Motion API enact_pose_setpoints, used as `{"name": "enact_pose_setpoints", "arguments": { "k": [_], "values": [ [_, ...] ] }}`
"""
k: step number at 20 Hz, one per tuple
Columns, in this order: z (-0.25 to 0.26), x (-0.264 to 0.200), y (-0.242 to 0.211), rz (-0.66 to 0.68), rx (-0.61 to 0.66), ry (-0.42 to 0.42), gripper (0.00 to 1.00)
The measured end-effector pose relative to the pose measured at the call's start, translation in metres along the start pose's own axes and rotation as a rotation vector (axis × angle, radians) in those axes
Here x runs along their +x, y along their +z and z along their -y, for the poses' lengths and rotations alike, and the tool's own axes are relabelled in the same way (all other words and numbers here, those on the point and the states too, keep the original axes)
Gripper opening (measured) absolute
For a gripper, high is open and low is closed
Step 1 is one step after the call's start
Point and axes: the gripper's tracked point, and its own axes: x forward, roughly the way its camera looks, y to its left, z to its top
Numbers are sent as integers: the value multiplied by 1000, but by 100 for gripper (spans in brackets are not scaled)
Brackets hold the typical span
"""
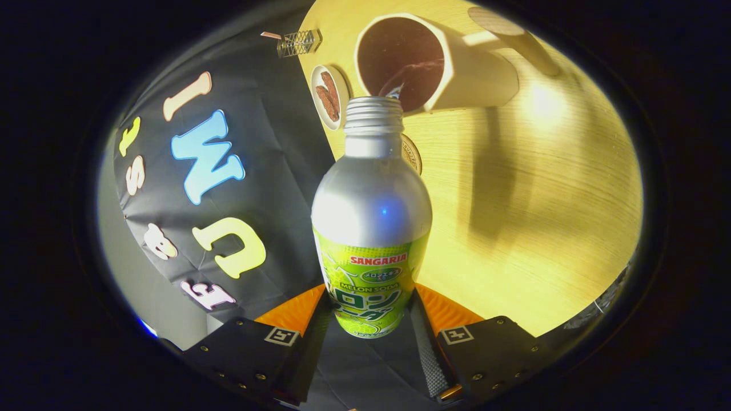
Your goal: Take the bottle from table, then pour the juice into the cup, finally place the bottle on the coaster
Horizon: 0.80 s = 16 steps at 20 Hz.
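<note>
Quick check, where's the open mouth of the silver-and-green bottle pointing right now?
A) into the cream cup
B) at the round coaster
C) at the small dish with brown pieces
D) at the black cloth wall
A: the silver-and-green aluminium bottle, clamped in the claw, has its uncapped mouth at the rim of the cream faceted cup, a thin stream running in.

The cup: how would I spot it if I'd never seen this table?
Start from the wooden table and the bottle clamped in the tool. Just beyond the bottle's open mouth stands the cup, pale outside and dark inside. It is far bigger and taller than the small dish beside it, and the bottle's neck points into it.
</note>
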Motion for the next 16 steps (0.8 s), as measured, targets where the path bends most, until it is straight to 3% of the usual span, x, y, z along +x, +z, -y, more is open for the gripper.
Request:
{"name": "enact_pose_setpoints", "arguments": {
  "k": [16],
  "values": [
    [-26, -13, 5, -1, 108, 52, 75]
  ]
}}
